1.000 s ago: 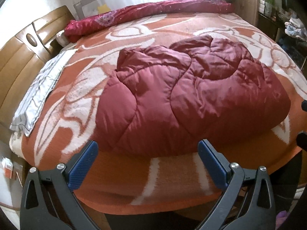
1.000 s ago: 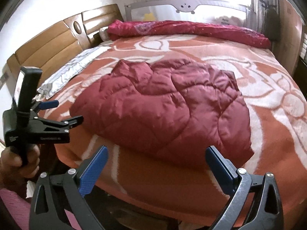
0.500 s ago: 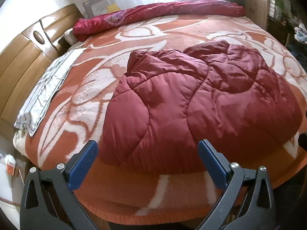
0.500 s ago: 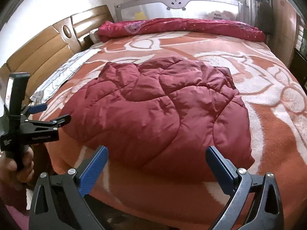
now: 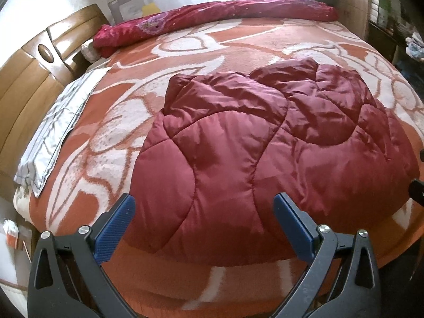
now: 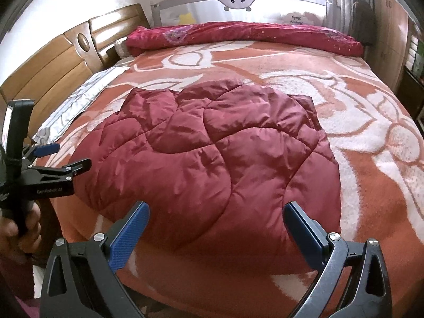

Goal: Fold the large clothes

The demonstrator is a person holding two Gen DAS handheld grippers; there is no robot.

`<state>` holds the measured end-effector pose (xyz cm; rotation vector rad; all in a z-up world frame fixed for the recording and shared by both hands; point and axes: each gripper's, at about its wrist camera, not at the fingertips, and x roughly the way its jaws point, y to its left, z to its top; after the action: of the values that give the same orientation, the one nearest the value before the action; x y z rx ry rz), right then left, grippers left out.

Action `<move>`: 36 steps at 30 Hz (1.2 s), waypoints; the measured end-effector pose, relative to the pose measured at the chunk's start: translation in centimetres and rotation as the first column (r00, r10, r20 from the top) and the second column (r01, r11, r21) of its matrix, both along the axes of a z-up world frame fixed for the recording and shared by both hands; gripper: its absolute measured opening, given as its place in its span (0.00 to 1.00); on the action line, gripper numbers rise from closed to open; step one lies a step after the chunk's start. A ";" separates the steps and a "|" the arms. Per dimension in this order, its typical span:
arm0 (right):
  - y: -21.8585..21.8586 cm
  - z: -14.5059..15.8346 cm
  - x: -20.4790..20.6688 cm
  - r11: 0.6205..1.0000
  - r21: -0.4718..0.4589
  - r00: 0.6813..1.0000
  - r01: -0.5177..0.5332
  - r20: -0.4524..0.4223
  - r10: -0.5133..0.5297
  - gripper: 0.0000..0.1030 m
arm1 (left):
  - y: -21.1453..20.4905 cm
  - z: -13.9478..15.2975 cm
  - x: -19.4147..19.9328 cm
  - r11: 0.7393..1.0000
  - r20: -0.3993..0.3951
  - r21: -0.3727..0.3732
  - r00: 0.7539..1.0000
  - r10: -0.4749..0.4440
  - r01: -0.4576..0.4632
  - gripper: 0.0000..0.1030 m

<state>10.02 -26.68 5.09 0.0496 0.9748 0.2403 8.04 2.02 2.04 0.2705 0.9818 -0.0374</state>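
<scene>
A dark red quilted padded garment (image 5: 265, 153) lies bunched on the orange and white bedspread (image 5: 212, 53) near the bed's front edge. It also shows in the right wrist view (image 6: 212, 159). My left gripper (image 5: 204, 206) is open and empty, just above the garment's near edge. My right gripper (image 6: 216, 214) is open and empty, over the garment's near right part. The left gripper (image 6: 66, 156) also shows at the left of the right wrist view, held in a hand beside the garment's left edge.
A rolled red patterned blanket (image 6: 238, 34) lies along the far side of the bed. A grey-white pillow cloth (image 5: 58, 122) lies by the wooden headboard (image 5: 29, 79) at left. A grey bed rail (image 6: 238, 0) stands at the back. Furniture (image 6: 392, 39) stands at right.
Both grippers have moved forward and closer over the bed, so the garment fills more of each view. Both stay open and empty.
</scene>
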 end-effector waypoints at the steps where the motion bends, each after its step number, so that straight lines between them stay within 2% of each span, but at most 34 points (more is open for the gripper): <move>1: 0.0 0.0 0.1 1.000 0.000 1.000 0.000 -0.001 0.000 0.99 | -0.1 0.0 0.0 1.000 0.001 -0.002 1.000 -0.001 0.001 1.00; 10: 0.9 -0.3 0.7 1.000 0.022 1.000 0.005 0.008 -0.005 0.99 | -1.4 0.1 0.0 0.997 -0.005 -0.073 1.000 0.006 -0.006 1.00; 23: 1.7 -1.2 0.8 0.999 -0.005 0.999 0.042 0.029 -0.042 0.99 | -2.7 -0.3 -0.8 0.994 -0.019 -0.110 1.000 -0.008 0.006 1.00; 36: 1.7 -0.5 0.6 0.999 -0.003 0.998 0.048 0.046 -0.047 0.99 | -2.7 0.4 -1.3 0.991 -0.006 -0.132 1.000 -0.013 0.012 1.00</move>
<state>10.62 -24.94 4.59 0.0636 0.9277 0.1951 6.78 -0.72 2.42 0.1549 0.9799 -0.1147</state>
